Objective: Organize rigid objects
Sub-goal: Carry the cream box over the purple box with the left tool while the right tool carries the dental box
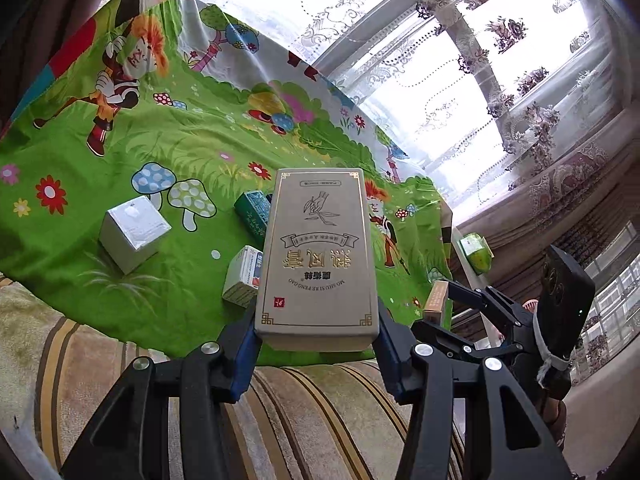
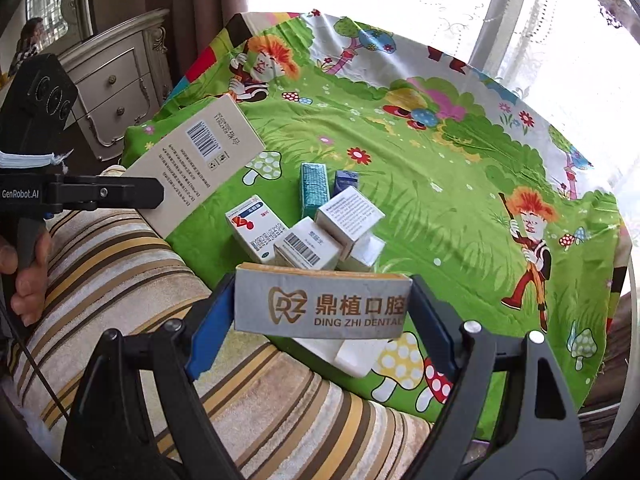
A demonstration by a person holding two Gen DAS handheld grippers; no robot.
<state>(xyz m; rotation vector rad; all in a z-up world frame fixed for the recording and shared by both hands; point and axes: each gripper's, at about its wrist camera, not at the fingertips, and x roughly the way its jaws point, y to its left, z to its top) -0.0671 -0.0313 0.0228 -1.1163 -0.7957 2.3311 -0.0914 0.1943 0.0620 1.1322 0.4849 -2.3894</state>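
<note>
The left hand-held gripper [image 1: 318, 344] pinches one tall beige box [image 1: 318, 252] by its lower end, both blue-padded fingers pressed against its sides; the box stands upright in the air above the near edge of the green cartoon cloth [image 1: 120, 152]. In the right wrist view the same beige box [image 2: 196, 164] shows its barcoded back, tilted over the cloth's left edge.

The right hand-held gripper [image 2: 320, 312] is closed on one grey dental box [image 2: 320, 306], held crosswise between its fingers above the cloth's near edge.

On the cloth [image 2: 440, 184], near its near edge, five small boxes cluster together: one white-and-blue medicine box [image 2: 256, 228], one white barcoded box [image 2: 306, 246] touching it, one white box with fine print [image 2: 350, 214] resting partly on that, one teal box [image 2: 314, 188] behind, and one dark blue box [image 2: 345, 182] just beside the teal one. Beneath the dental box lies a white object [image 2: 356, 354], partly hidden.

The left wrist view also shows one silver cube box [image 1: 134, 232], apart from the others. The cloth covers a striped blanket [image 2: 120, 272].
</note>
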